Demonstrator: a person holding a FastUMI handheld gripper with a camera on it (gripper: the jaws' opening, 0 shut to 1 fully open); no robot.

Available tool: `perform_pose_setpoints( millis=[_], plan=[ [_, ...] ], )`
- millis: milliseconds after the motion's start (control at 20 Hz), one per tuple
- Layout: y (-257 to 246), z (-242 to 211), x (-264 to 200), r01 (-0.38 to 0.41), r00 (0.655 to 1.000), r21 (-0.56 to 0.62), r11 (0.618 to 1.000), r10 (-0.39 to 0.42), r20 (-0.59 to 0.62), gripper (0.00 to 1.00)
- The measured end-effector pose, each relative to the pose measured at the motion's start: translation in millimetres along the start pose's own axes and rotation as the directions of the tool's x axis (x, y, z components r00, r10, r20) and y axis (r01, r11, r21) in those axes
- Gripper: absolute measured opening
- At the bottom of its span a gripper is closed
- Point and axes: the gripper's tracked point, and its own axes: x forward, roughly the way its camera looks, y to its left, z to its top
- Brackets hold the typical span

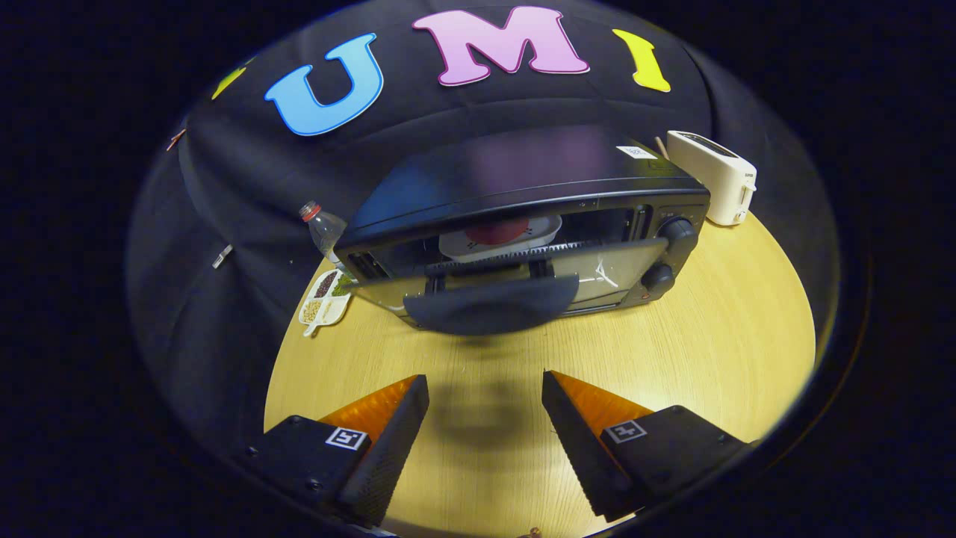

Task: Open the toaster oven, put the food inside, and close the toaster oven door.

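Gripper (485, 418) fingers sitting spread apart, gripping nothing, over the table (709, 336). Toaster oven (523, 224) standing just beyond, door (508, 280) hanging part-open, plate of food (499, 235) resting inside.

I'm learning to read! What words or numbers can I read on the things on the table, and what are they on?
White sticker on the toaster oven: too small to read.
Small mark on the white toaster: blurred.
Markings by the knobs: too small.
Squares on the open gripper, empty before the oven: patterns, no words.
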Motion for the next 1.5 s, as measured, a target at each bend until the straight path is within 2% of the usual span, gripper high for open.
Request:
perform_pose_setpoints(
  millis=[450,600,700,850,1000,1100,1250,1350,1500],
  plan=[
    [6.8,1.1,-12.1,-0.072,0.997,-0.036,0.997,0.072,0.009,0.99],
    [-3.1,33.1,-44.9,-0.083,0.991,-0.060,0.995,0.089,0.100,0.99],
    [-12.8,71.9,-79.1,-0.090,0.972,-0.073,0.993,0.104,0.212,0.99],
    [-37.9,134.4,-144.9,-0.064,0.907,-0.114,0.991,0.106,0.409,0.99],
    [-64.3,177.8,-207.2,0.007,0.824,-0.193,0.981,0.104,0.557,0.98],
    [-70.5,198.1,-247.5,0.050,0.755,-0.243,0.969,0.123,0.645,0.98],
    [-71.5,216.5,-300.6,0.051,0.648,-0.249,0.967,0.157,0.746,0.98],
    [-77.7,223.8,-322.4,0.036,0.609,-0.234,0.972,0.164,0.776,0.98],
    [-92.0,230.0,-329.3,0.025,0.599,-0.215,0.976,0.158,0.785,0.98]
  ],
)
